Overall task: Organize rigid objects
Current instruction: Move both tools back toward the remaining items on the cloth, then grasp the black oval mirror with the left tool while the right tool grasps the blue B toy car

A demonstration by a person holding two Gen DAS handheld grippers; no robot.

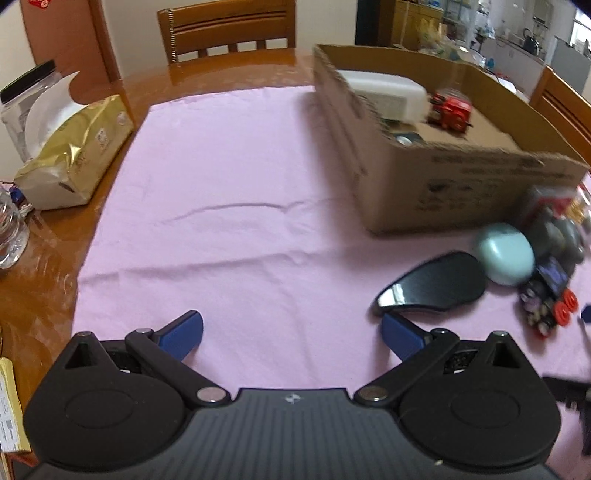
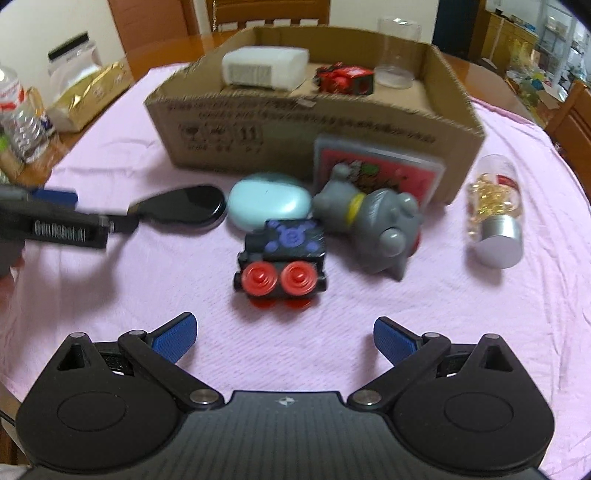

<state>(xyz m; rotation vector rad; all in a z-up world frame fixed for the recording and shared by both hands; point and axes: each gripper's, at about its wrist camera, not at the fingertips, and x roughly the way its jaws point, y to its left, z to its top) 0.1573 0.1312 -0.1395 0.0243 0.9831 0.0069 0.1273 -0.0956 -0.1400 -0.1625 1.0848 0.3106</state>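
A cardboard box (image 2: pixel 295 122) stands on the pink cloth and holds a white block (image 2: pixel 264 68), a red toy (image 2: pixel 345 79) and a clear cup (image 2: pixel 397 51). In front of it lie a black flat piece (image 2: pixel 184 205), a pale blue case (image 2: pixel 267 203), a black toy train with red wheels (image 2: pixel 282 258), a grey cat figure (image 2: pixel 376 221), a red card pack (image 2: pixel 376 166) and a bottle of gold capsules (image 2: pixel 495 210). My right gripper (image 2: pixel 284 338) is open and empty just short of the train. My left gripper (image 1: pixel 291 332) is open and empty beside the black piece (image 1: pixel 432 288); it shows blurred in the right wrist view (image 2: pixel 55 199).
The box in the left wrist view (image 1: pixel 461 184) sits to the right. A gold bag (image 1: pixel 74 155), a jar (image 1: pixel 26 99) and a water bottle (image 1: pixel 11 236) stand on the wooden table's left. Wooden chairs (image 1: pixel 229 29) ring the table.
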